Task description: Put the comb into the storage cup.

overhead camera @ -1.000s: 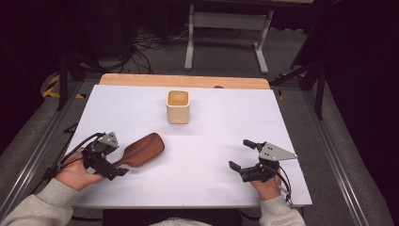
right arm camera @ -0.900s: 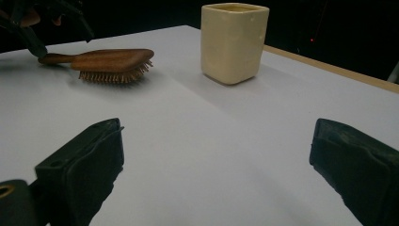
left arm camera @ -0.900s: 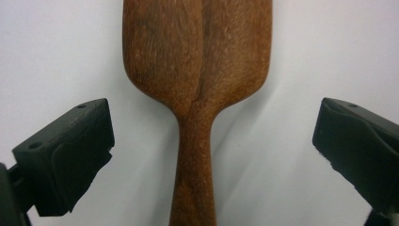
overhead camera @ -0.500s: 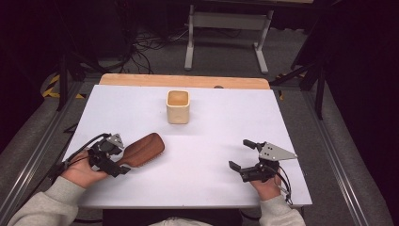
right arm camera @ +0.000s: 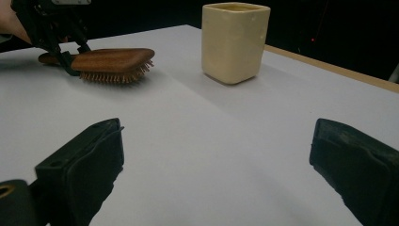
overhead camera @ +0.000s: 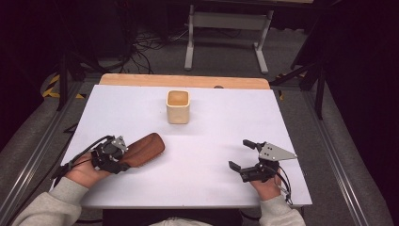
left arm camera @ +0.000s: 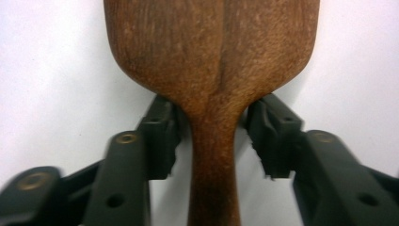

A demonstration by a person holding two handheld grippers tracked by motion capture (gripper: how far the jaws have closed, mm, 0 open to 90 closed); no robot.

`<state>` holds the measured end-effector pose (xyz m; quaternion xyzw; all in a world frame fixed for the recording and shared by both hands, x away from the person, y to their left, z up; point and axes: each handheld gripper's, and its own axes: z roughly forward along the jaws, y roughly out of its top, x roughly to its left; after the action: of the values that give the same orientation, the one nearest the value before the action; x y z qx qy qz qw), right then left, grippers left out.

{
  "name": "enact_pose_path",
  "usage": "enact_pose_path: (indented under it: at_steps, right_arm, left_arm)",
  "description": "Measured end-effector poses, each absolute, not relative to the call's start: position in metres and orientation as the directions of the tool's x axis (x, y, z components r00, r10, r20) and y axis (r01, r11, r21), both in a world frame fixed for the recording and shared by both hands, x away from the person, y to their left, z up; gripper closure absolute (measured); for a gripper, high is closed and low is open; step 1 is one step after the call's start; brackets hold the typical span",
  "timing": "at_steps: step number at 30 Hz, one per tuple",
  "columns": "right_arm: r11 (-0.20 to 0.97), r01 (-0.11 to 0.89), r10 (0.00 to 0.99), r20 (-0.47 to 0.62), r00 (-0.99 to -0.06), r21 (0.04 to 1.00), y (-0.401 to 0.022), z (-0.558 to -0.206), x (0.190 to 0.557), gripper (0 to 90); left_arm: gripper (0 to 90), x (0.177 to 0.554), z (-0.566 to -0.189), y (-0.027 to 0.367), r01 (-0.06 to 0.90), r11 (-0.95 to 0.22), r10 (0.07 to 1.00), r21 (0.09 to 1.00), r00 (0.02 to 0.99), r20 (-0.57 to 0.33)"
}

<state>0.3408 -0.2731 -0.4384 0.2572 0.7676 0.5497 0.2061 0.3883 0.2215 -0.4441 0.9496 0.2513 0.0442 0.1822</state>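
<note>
My left claw [overhead camera: 123, 159] has slid a little closer to the wooden hairbrush [overhead camera: 142, 149] since a moment ago, and its jaws have just been closing in around the brush's neck. In the left claw view the thin handle [left arm camera: 212, 155] now sits right between my two black pads [left arm camera: 162, 136]. One pad looks like it just touches the wood, but the other has a tiny gap beside it. So the jaws are about halfway in, and I do not think they squeeze the brush yet.

I come at the handle because it is the skinny part. The wide head would be too fat to pinch. The handle also points toward me, so it is the easy end to reach.

My right claw [overhead camera: 245, 155] rests low on the right side of the desk [overhead camera: 221, 117], well apart from the brush. Its jaws stand wide apart with nothing between them. I think it just waits its turn.

The brush lies flat on the white desk, near the front left. Its back is up and its bristles [right arm camera: 115, 75] point down at the desk. The wood is warm reddish brown with a smooth, rounded head. The bristles look like short pale pegs.

A cream cup [overhead camera: 178, 106] with soft square corners stands upright farther back, near the middle. It is well apart from the brush.
</note>
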Motion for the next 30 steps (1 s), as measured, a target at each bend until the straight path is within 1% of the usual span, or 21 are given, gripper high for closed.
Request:
enact_pose_path:
  at_steps: [5, 6, 12, 16, 20, 25, 30]
  right_arm:
    - [0.264, 0.168, 0.62, -0.033, -0.784, 0.95, -0.273, -0.438, 0.341, 4.1]
    - [0.264, 0.169, 0.619, -0.032, -0.785, 0.949, -0.273, -0.439, 0.341, 4.1]
    - [0.267, 0.168, 0.616, -0.034, -0.787, 0.949, -0.273, -0.439, 0.341, 4.1]
    - [0.266, 0.166, 0.617, -0.035, -0.787, 0.95, -0.273, -0.438, 0.341, 4.1]
    - [0.265, 0.167, 0.618, -0.034, -0.785, 0.95, -0.273, -0.438, 0.341, 4.1]
    - [0.265, 0.165, 0.619, -0.036, -0.785, 0.95, -0.273, -0.438, 0.341, 4.1]
    - [0.268, 0.163, 0.618, -0.039, -0.785, 0.95, -0.272, -0.438, 0.341, 4.1]
  left_arm:
    - [70.5, 0.387, -0.443, 0.222, 0.464, -0.809, 0.494, 0.361, 0.87, -0.011]
    - [71.4, 0.388, -0.443, 0.222, 0.466, -0.807, 0.496, 0.362, 0.868, -0.012]
    - [72.4, 0.386, -0.443, 0.221, 0.476, -0.805, 0.506, 0.353, 0.863, -0.01]
    - [72.6, 0.384, -0.443, 0.221, 0.475, -0.799, 0.509, 0.37, 0.861, -0.006]
    - [72.7, 0.379, -0.443, 0.222, 0.474, -0.786, 0.52, 0.397, 0.854, 0.008]
    - [72.7, 0.372, -0.441, 0.223, 0.471, -0.766, 0.523, 0.438, 0.852, -0.002]
    - [72.7, 0.365, -0.433, 0.225, 0.464, -0.718, 0.53, 0.518, 0.848, -0.024]
